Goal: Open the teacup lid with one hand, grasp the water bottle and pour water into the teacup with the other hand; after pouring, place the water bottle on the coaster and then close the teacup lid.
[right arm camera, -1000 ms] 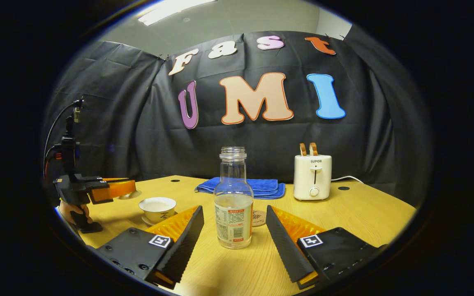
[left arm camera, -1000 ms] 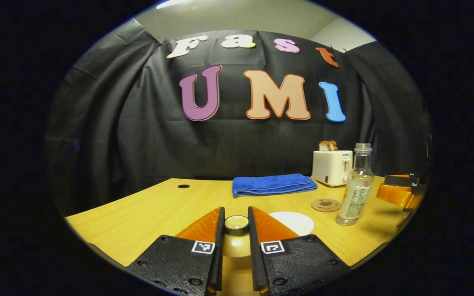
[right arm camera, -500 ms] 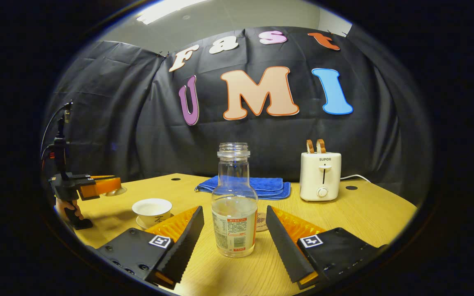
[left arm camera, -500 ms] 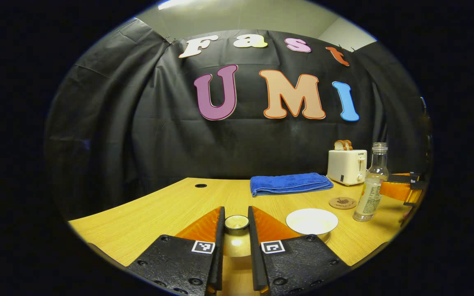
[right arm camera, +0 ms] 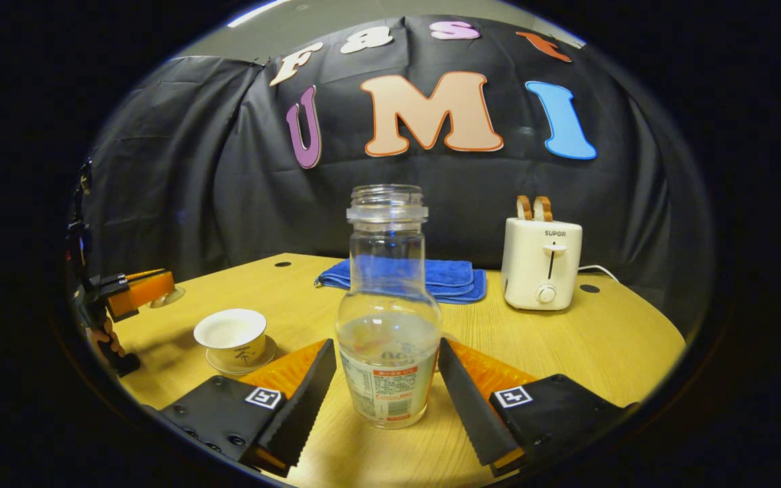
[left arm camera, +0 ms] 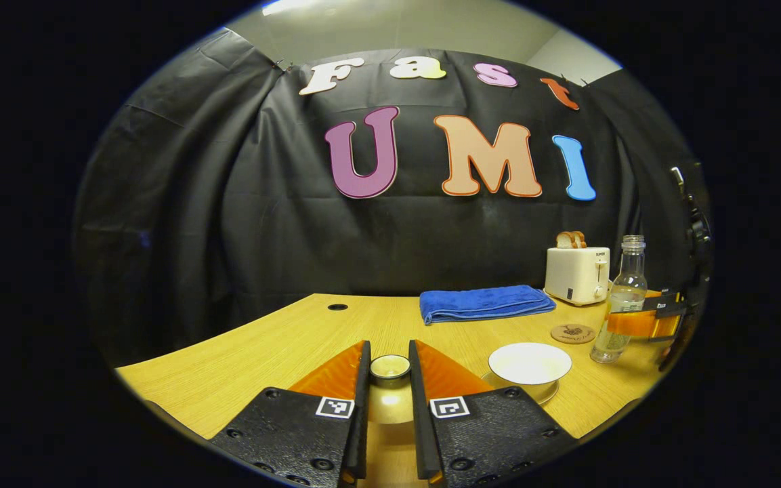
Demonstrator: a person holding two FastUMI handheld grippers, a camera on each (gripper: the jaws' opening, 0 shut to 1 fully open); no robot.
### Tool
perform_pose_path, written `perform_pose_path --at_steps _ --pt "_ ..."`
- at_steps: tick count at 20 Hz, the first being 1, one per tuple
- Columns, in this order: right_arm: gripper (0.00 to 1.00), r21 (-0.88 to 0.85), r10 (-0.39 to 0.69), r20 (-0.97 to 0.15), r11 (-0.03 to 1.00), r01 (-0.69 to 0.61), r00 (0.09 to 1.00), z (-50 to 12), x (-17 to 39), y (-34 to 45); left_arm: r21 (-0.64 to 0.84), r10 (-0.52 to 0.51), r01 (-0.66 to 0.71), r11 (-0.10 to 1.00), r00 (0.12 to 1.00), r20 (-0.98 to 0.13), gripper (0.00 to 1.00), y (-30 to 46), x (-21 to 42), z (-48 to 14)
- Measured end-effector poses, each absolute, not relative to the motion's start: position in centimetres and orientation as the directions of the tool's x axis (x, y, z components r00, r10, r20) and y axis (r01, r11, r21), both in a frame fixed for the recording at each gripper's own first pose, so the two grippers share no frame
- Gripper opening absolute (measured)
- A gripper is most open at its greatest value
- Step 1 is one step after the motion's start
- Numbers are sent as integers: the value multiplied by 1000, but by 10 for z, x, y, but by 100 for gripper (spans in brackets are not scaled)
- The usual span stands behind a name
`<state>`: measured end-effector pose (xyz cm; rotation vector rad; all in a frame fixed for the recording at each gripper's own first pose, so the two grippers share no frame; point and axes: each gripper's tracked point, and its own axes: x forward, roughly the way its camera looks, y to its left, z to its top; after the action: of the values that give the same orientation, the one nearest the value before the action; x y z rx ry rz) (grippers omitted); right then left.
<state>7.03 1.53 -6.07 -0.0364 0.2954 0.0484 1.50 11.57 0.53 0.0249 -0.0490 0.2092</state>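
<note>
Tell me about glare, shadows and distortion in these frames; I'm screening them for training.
Left gripper view: a bright highlight sits on the teacup lid held in the left tongs, and fisheye bends the table edge. Right gripper view: the water bottle looms large and sharp; the teacup casts a soft shadow.

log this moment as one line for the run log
left gripper: shut on teacup lid, lifted | teacup: uncovered | right gripper: open around water bottle | coaster: bare
</note>
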Motion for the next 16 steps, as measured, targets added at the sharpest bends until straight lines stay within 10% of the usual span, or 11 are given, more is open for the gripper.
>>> perform_pose_path --at_steps 5,16 --pt "81 -54 -3 -353 998 -18 935 -71 76 8 20 209 -211 977 976 52 26 116 15 6" --pt "81 -475 -146 -272 880 0 951 -22 79 -12 19 209 -210 977 977 52 26 116 14 5"
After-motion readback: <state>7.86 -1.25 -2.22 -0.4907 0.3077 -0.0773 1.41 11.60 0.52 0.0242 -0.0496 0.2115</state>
